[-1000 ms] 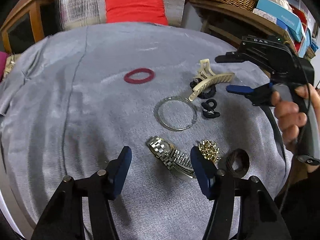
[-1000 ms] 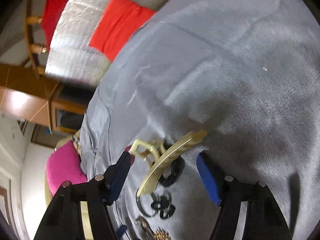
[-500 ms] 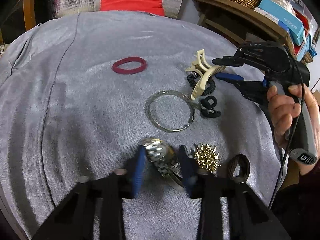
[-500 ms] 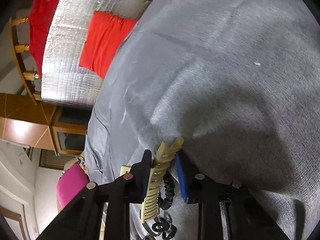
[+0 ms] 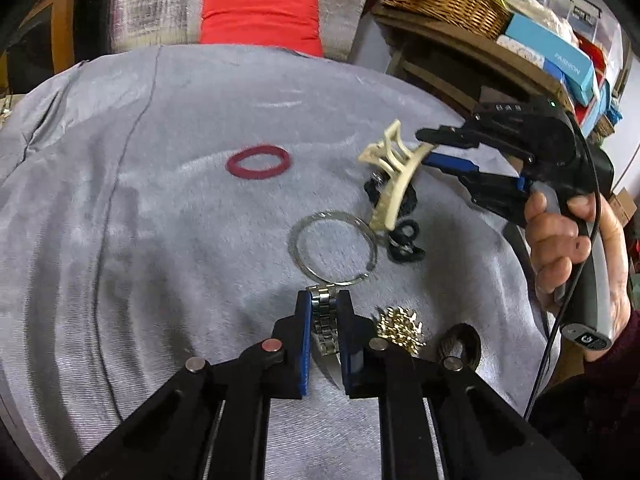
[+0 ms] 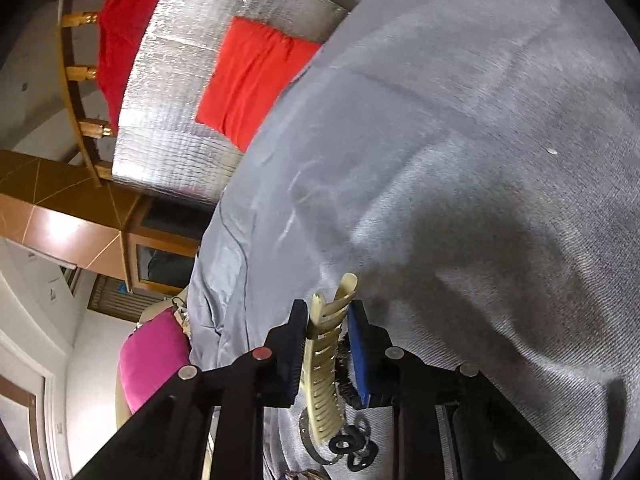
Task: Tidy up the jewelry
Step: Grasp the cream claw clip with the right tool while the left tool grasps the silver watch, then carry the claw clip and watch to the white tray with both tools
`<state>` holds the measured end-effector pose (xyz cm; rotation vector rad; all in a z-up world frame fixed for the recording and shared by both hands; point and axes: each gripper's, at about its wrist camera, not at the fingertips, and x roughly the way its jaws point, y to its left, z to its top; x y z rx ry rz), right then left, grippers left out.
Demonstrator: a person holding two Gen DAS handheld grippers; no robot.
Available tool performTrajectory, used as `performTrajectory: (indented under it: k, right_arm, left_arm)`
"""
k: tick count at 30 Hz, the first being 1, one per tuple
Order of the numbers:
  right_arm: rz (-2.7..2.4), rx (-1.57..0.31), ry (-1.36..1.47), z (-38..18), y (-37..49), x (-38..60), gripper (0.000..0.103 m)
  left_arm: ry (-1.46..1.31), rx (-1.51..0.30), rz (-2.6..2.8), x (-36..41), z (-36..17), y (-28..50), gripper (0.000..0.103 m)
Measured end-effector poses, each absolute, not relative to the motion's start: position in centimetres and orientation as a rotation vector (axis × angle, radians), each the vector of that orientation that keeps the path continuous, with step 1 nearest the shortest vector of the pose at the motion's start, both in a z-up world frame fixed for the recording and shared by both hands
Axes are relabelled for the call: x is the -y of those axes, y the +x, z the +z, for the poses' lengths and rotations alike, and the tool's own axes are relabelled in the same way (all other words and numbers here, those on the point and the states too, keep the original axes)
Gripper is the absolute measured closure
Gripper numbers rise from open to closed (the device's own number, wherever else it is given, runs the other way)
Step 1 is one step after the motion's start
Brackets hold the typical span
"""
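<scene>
Gripping phase, both tools loaded: left gripper [image 5: 323, 312] clamps the silver link-band wristwatch [image 5: 325, 320] low over the grey cloth-covered table [image 5: 160, 240]; right gripper [image 6: 327, 320] pinches the cream plastic claw hair clip [image 6: 325, 372], lifted. Next, likely: carry each clear and sort apart.

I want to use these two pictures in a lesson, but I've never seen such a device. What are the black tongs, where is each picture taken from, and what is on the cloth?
Each hand holds a claw with a camera looking along its fingers. One picture is from the left claw, shut on a watch; it also shows the right claw. The other is from the right claw, shut on a cream hair clip. On the grey cloth lie a red band, a silver bangle, a gold brooch and black hair ties.
</scene>
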<state>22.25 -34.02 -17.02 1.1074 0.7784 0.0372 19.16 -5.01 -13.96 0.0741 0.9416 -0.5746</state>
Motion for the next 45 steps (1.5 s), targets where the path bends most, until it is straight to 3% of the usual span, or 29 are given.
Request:
performTrajectory:
  k: [7,9,27,45]
  right_arm:
    - [0.065,-0.747,1.09,-16.1,22.0,33.3,0.084]
    - [0.077,-0.736,1.073,-15.6,21.9,33.0,0.091]
    - [0.262,-0.666,0.994,-11.5,21.1,27.5,0.092]
    - [0.601,-0.726,0.918,-7.9,25.4,6.7,0.092]
  left_arm:
    - [0.034,-0.924,-0.529,3.0,-13.2,19.6,0.09]
    - [0.021,-0.907,-0.516,2.3,-12.8,19.5,0.09]
    - [-0.035,-0.748,-0.451,-2.2,-7.2,16.6,0.09]
    - [-0.115,-0.445,-0.169,-17.7,-1.1,9.2,0.091]
